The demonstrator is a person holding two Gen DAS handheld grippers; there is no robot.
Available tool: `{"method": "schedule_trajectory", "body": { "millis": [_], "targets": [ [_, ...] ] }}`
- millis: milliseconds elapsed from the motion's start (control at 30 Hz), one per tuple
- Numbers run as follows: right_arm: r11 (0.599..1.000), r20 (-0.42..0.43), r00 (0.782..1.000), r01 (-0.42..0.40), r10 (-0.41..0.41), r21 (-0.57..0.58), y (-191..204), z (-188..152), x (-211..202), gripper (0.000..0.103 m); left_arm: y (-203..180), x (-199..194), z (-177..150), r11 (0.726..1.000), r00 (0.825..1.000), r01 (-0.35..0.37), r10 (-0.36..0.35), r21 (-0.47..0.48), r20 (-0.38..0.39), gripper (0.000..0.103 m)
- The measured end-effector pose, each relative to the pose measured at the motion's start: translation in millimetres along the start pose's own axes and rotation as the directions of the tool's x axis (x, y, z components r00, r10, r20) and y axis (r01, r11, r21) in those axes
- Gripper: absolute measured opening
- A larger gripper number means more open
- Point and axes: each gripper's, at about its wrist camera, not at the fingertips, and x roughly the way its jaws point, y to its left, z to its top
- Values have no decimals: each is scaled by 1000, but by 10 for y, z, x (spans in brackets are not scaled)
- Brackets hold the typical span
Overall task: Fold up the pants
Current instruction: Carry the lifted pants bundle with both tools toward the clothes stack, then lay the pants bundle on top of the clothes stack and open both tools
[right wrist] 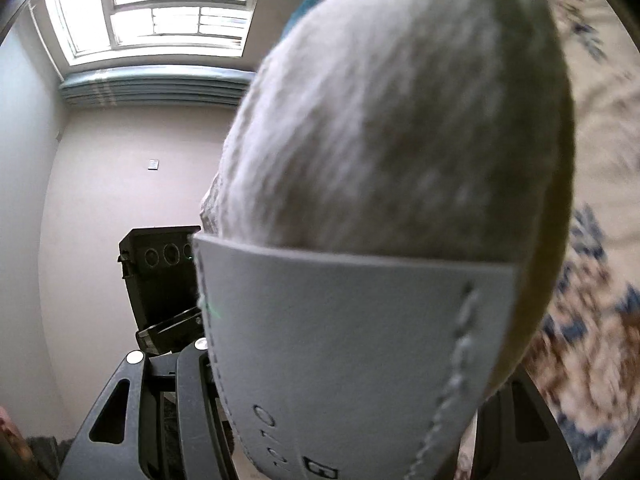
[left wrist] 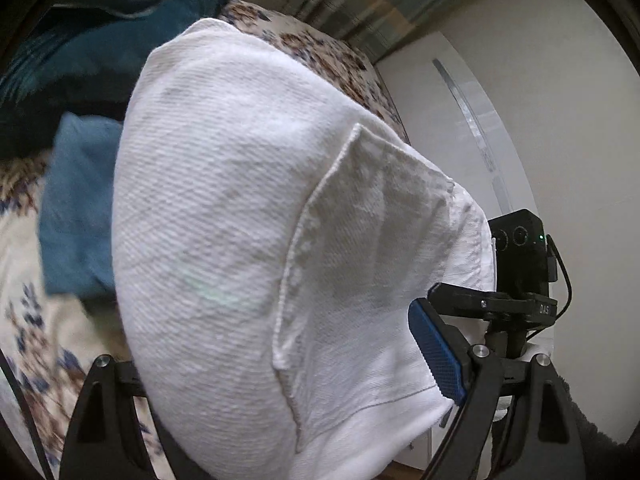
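Floral bedding (left wrist: 24, 344) spreads below and behind everything I see, with a pale wall and a bright window (right wrist: 160, 8) off to the right tongs' far side. From my left wrist view the left tongs (left wrist: 280, 392) point forward and slightly upward, and the white pants (left wrist: 248, 216) are draped over them, lifted off the bed and filling most of the frame. One blue-padded finger (left wrist: 438, 354) presses against the cloth's right edge near a stitched pocket seam (left wrist: 316, 200); the other finger is buried under the fabric, so I read these tongs as clenched on the pants. My right tongs (right wrist: 352, 420) are tilted up toward the ceiling corner, and the same pants (right wrist: 400, 120) bulge right in front of the lens, a grey leather-like waistband patch (right wrist: 352, 340) with printed characters closest to me. Cloth hides both right fingertips, so I cannot tell how far they stand apart, only that the pants hang across them. Each view catches the opposite camera housing (left wrist: 520, 256) just beside the cloth. A folded blue garment (left wrist: 76, 208) and a dark teal heap (left wrist: 100, 20) lie on the bed behind, blurred.
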Motion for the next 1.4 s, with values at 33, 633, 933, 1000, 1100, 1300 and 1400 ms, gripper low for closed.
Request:
{"method": "schedule_trajectory", "body": {
  "millis": [33,633,933,1000,1100,1300,1400],
  "targets": [
    [1000,-9,1000,2,-2,-7,75,203,199,62,115,-22,105,1000,1000,5,-5,-11,1,87],
    [934,-160,923,357,-351,10,-414,1215,2016,62,2288,688,633,959,982,-179,160,-219,-102,95],
    [638,127,668,740,-733,-212,681,1055,1512,98,1476,-50,470,847,841,-526,531,-78,107,93],
    [496,227,538,841,-812,-218,751,1031,1460,98,1425,-83,412,796,785,-600,604,-76,136,95],
    [368,322,404,915,-857,-168,1004,503,1229,98,1338,-139,215,780,768,-621,626,-81,135,96],
    [408,367,402,911,-839,-65,1381,-41,839,98,877,-537,-81,770,746,-629,636,-104,196,96],
    [395,424,382,917,-821,-61,1791,-341,468,98,561,-806,-240,758,721,-644,647,-106,246,96]
  ]
}}
